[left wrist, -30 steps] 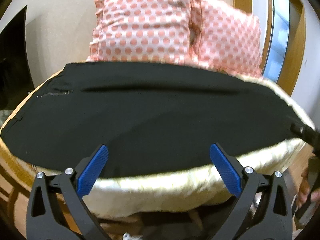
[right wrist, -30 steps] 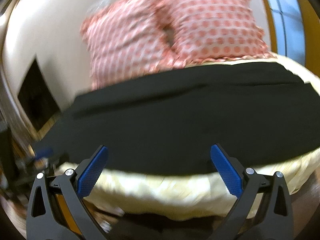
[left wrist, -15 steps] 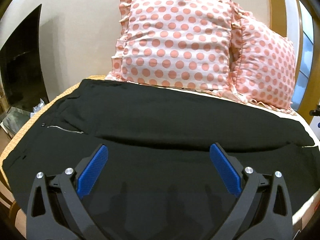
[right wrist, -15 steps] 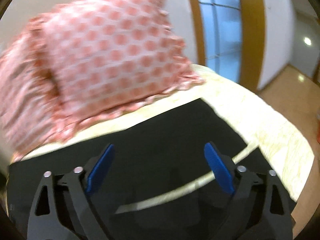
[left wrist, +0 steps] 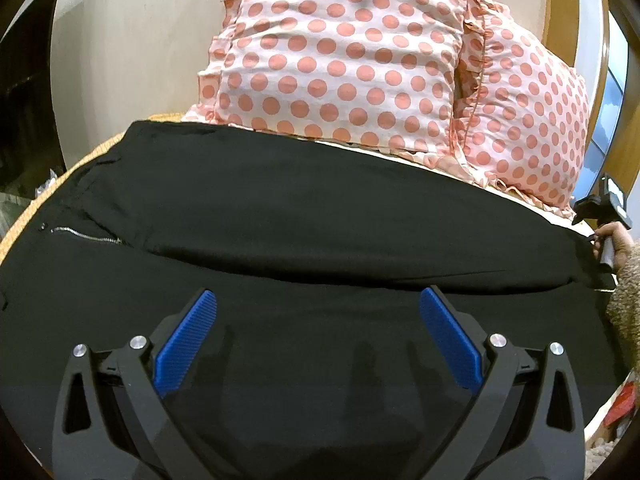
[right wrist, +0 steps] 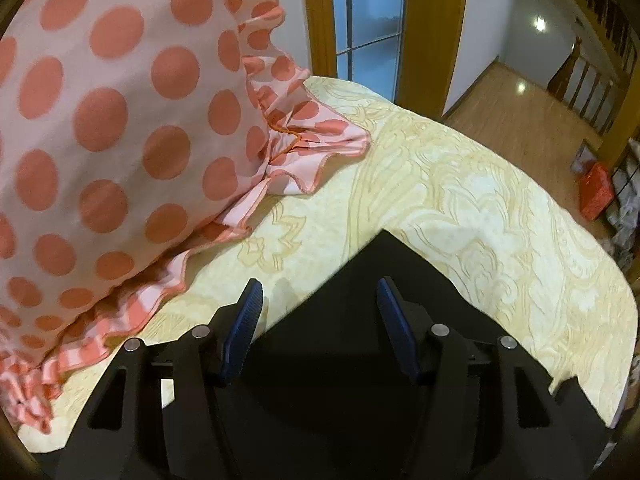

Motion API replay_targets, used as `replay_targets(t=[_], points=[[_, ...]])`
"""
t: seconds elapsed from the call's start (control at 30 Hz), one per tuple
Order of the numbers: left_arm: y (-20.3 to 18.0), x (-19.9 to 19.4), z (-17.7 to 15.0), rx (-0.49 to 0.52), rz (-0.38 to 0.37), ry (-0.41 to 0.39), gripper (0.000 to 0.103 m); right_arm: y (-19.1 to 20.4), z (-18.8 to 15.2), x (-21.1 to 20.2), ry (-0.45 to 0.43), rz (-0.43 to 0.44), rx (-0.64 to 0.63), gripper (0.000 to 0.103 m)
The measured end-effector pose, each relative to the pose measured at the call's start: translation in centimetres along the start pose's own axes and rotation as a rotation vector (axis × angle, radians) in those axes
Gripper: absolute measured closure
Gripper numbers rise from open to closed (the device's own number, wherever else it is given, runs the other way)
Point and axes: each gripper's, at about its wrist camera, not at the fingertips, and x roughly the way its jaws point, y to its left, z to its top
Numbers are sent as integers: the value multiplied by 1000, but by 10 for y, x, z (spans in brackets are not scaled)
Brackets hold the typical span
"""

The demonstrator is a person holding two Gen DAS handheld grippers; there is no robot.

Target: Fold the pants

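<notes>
Black pants [left wrist: 320, 216] lie spread across a bed, waist and silver zipper [left wrist: 86, 235] at the left, legs running right. My left gripper [left wrist: 318, 326] is open and empty, low over the near leg. My right gripper [right wrist: 318, 310] is open, narrower than the left, with its fingers straddling the far corner of a pant leg's hem [right wrist: 384, 256]. In the left wrist view the right gripper [left wrist: 600, 216] and the hand holding it show at the far right end of the pants.
Two pink polka-dot pillows [left wrist: 340, 52] [right wrist: 112, 112] stand against the wall behind the pants. The bedspread [right wrist: 480, 200] is cream with a gold pattern. A glass door with a wooden frame [right wrist: 368, 20] and wooden floor [right wrist: 528, 112] lie beyond the bed's right end.
Both grippers moved forward from the bed's edge over the pants. The right gripper swung right to the leg hem and its jaws narrowed.
</notes>
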Motion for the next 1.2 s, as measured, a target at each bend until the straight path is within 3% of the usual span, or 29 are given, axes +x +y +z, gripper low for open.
replay_targets(t=[0.17,0.23,0.27,0.37,0.5,0.67,0.77,0.87,1.03,1.2], points=[[5,5,0,-27,-18,30,2,3,-6,9,-21,-52,-34,45],[5,7,1,-31,-20,39,2,2,-10,6,-37,-64,-54,54],[5,7,0,-32,-21,42,2,1,-15,0,-42,-52,-56,67],[6,6,0,-37,-20,39,2,-16,-24,-9,-51,3,-18,86],[6,6,0,-42,-24,38,2,-49,-37,-22,-54,161,70,98],[9,6,0,-57,-26,40,2,-84,-53,-74,-178,348,122,98],[10,4,0,-70,-21,34,2,-109,-75,-119,-282,472,116,98],[10,3,0,-73,-17,26,2,-140,-107,-150,-326,571,139,98],[10,1,-2,-71,-4,16,2,-199,-177,-161,-293,631,212,98],[9,3,-2,-58,8,26,2,-231,-210,-136,-181,625,296,98]])
